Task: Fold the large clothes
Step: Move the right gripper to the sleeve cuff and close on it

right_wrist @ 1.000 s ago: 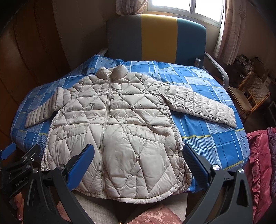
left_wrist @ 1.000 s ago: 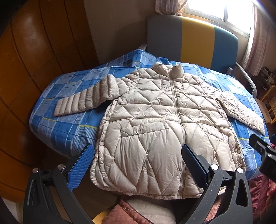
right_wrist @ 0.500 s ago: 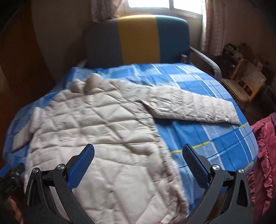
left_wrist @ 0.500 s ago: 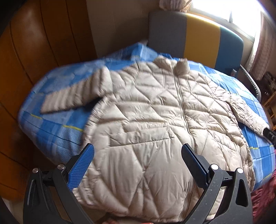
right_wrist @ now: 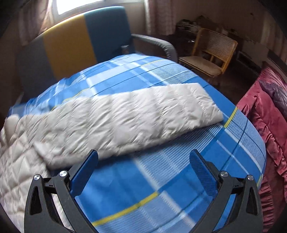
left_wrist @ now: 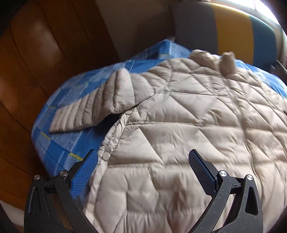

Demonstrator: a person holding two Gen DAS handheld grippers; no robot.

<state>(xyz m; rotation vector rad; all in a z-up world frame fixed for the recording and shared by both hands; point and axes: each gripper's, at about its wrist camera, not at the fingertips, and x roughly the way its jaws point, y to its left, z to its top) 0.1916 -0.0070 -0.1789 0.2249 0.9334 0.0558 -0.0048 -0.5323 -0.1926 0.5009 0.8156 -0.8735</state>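
Beige jacket (left_wrist: 179, 125) spread flat across the bed (right_wrist: 161, 179), sleeve (right_wrist: 134, 118) reaching toward its right edge. Left tool (left_wrist: 143, 164) released above the jacket; right tool (right_wrist: 143, 164) released over bare sheet.

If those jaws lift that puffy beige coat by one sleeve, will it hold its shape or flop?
Probably flop: the sleeve lies limp and creased on the blue checked sheet. The jacket looks puffy, so likely light for its bulk. Its smooth shell may be slippery.

Window (right_wrist: 75, 7) backlight glare; motion blur; fisheye edges dark.
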